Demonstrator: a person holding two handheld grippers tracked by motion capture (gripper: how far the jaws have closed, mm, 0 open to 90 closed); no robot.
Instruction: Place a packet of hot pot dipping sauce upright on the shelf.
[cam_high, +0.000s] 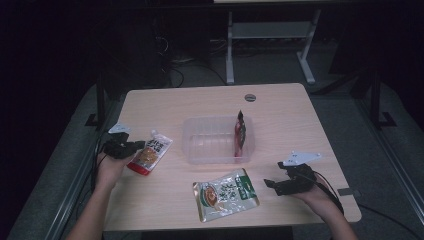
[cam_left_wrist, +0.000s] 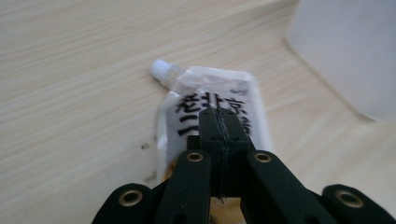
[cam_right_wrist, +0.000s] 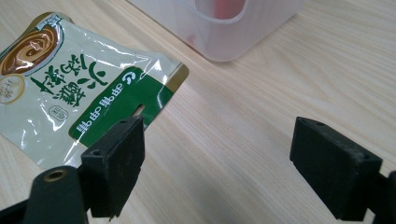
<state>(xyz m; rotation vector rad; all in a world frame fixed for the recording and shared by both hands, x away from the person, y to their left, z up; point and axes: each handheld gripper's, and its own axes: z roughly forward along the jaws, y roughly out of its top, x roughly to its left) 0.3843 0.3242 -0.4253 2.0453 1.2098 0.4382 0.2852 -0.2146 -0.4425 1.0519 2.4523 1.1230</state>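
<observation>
Glossy flat spouted pouch (cam_left_wrist: 210, 107), woodgrain tabletop (cam_left_wrist: 70, 70).

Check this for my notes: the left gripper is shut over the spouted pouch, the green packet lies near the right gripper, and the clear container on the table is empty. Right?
Not quite. The clear container is not empty: a red packet leans inside it at its right end, as the high view shows. The left gripper is shut over the spouted pouch, and the green packet lies near the right gripper.

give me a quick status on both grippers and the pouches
Left gripper shut on spouted pouch. Right gripper open, empty, beside green pouch. Red packet already in clear tray. Nothing in the way.
</observation>
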